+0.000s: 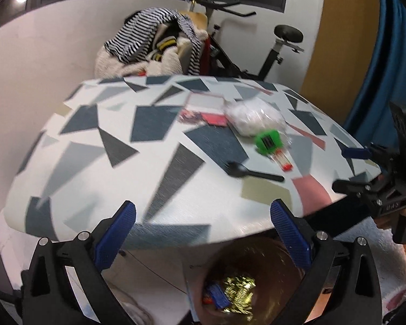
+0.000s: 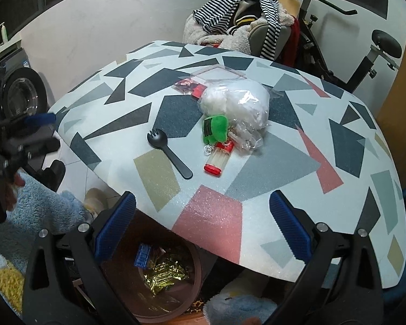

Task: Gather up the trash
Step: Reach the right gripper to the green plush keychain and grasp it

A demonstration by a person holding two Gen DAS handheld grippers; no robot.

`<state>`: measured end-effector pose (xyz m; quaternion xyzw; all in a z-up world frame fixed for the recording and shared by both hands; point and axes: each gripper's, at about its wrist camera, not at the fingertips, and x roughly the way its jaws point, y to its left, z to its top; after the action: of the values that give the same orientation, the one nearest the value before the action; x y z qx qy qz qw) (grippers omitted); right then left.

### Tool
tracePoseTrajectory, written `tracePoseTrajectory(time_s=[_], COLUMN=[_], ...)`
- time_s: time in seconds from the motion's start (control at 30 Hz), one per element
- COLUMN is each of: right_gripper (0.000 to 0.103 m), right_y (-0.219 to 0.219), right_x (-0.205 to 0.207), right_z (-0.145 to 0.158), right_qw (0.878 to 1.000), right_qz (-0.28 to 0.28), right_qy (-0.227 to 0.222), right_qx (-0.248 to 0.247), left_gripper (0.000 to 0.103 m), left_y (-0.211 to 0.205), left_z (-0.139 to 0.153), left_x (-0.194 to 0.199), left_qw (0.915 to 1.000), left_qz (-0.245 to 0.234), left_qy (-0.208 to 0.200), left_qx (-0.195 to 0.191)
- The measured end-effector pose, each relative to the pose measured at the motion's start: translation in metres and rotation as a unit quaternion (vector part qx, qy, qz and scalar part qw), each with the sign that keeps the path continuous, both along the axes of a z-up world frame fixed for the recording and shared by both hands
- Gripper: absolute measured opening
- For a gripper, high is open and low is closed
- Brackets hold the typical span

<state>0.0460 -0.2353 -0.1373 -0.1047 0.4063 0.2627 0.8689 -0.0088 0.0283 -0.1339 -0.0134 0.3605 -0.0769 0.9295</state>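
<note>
A table with a geometric patterned top holds a black plastic spork, a red-capped clear tube, a green plush keychain, a clear bag of white stuffing and a flat clear packet with red cards. A brown bin below the table's near edge holds gold foil and a blue wrapper. My left gripper is open and empty above the bin. My right gripper is open and empty over the table's near edge.
A chair heaped with striped and fleece clothes and an exercise bike stand behind the table. A washing machine is at the left. Blue fluffy fabric lies on the floor beside the bin.
</note>
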Motion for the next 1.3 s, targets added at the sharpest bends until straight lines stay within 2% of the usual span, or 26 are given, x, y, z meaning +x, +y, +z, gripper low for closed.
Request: tracePoseTrajectory(time_s=[0.1, 0.27, 0.4, 0.57, 0.73, 0.9, 1.03, 1.3], right_gripper=[0.097, 0.097, 0.097, 0.097, 0.097, 0.097, 0.097, 0.097], right_y=[0.002, 0.002, 0.003, 0.001, 0.005, 0.01, 0.011, 0.003], right_x=[0.003, 0.012, 0.021, 0.03, 0.034, 0.037, 0.04, 0.053], right_z=[0.0, -0.002, -0.004, -0.005, -0.011, -0.018, -0.023, -0.031], right_qw=[1.0, 1.0, 1.0, 1.0, 0.999, 0.999, 0.999, 0.999], right_qz=[0.001, -0.002, -0.005, 0.001, 0.011, 0.016, 0.017, 0.001], right_qy=[-0.003, 0.002, 0.005, 0.026, 0.034, 0.039, 0.039, 0.052], right_qx=[-0.003, -0.001, -0.004, 0.009, -0.004, -0.02, -0.021, -0.007], left_gripper=[0.097, 0.097, 0.097, 0.097, 0.097, 0.097, 0.097, 0.097], left_y=[0.005, 0.014, 0.016, 0.022, 0.023, 0.024, 0.027, 0.038], left_z=[0.005, 0.012, 0.017, 0.022, 0.025, 0.021, 0.018, 0.005], left_x=[0.003, 0.006, 0.009, 0.014, 0.014, 0.02, 0.025, 0.041], left_qw=[0.9998, 0.9993, 0.9987, 0.9983, 0.9969, 0.996, 0.9967, 0.9971], left_qz=[0.008, 0.021, 0.023, 0.027, 0.034, 0.049, 0.05, 0.073], left_qy=[-0.01, -0.025, -0.034, -0.04, -0.052, -0.043, -0.036, 0.005], left_qx=[0.017, 0.017, 0.031, 0.034, 0.048, 0.061, 0.053, 0.021])
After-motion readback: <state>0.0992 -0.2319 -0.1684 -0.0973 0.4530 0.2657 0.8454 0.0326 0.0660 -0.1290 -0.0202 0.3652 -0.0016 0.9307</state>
